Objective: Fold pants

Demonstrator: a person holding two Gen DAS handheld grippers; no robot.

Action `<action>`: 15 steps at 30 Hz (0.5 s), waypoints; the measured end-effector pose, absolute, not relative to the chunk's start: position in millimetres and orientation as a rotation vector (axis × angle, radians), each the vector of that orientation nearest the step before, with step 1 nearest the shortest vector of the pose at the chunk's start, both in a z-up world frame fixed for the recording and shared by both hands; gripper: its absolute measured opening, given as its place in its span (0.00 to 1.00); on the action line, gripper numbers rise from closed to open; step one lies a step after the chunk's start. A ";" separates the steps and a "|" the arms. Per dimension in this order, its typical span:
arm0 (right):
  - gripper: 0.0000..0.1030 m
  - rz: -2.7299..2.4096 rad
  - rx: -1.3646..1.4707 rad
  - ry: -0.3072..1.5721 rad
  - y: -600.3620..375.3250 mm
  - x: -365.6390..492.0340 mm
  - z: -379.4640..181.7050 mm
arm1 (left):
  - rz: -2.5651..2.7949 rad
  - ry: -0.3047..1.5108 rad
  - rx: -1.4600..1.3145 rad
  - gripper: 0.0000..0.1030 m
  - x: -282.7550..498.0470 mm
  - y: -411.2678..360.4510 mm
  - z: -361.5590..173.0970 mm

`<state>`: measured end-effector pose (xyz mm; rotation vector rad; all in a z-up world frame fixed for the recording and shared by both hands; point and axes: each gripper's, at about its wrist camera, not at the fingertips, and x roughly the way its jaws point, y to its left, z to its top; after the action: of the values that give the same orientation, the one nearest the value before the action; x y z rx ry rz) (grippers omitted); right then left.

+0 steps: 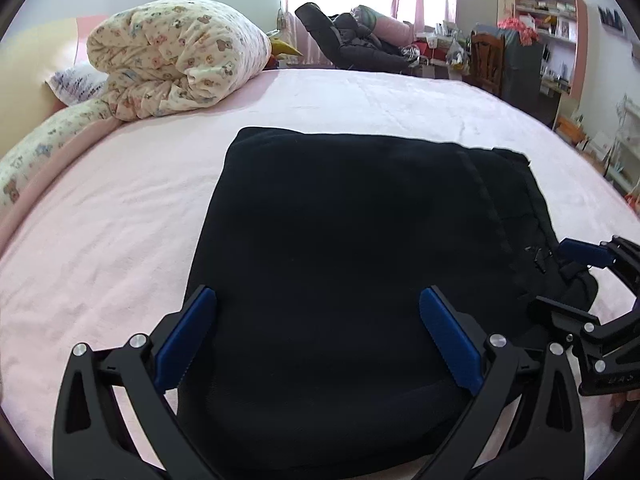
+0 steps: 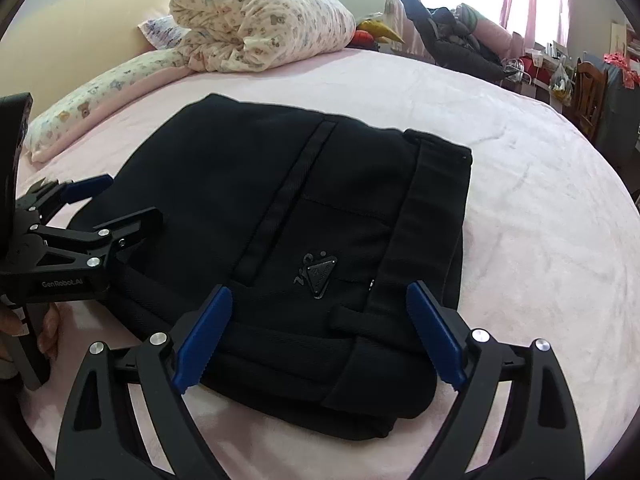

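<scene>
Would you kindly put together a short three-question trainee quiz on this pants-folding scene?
1. True or false: the black pants lie folded on the pink bedspread.
2. Multiple choice: the right gripper is
A. shut on the waistband
B. open, above the near edge of the pants
C. holding the bear-print quilt
3. Fill in: the small triangular badge sits on the ____.

Key:
1. True.
2. B. Its blue pads stand wide apart, clamping nothing; the left gripper is open too. The bear-print quilt lies bundled at the far side of the bed.
3. Pants.
</scene>
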<state>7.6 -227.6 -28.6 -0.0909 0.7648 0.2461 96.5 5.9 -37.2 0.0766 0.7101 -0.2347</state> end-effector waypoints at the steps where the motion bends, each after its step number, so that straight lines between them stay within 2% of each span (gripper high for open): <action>1: 0.88 0.243 -0.080 0.751 -227.9 6.4 -24.7 | -0.237 0.709 0.068 0.98 95.5 6.9 -36.4; 5: 0.88 0.244 -0.037 0.715 -232.3 -0.3 -12.4 | -0.254 0.704 0.032 0.98 92.8 12.0 -33.3; 9: 0.89 0.220 -0.076 0.791 -225.5 9.7 -28.5 | -0.225 0.723 0.097 0.98 93.7 1.9 -37.5; 15: 0.91 0.213 -0.090 0.784 -222.7 10.5 -29.7 | -0.224 0.732 0.108 0.98 96.1 -1.7 -39.4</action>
<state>10.5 -222.7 -29.7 -0.0900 0.7843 0.2125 96.1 -1.7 -39.4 0.1079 0.7321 -0.2237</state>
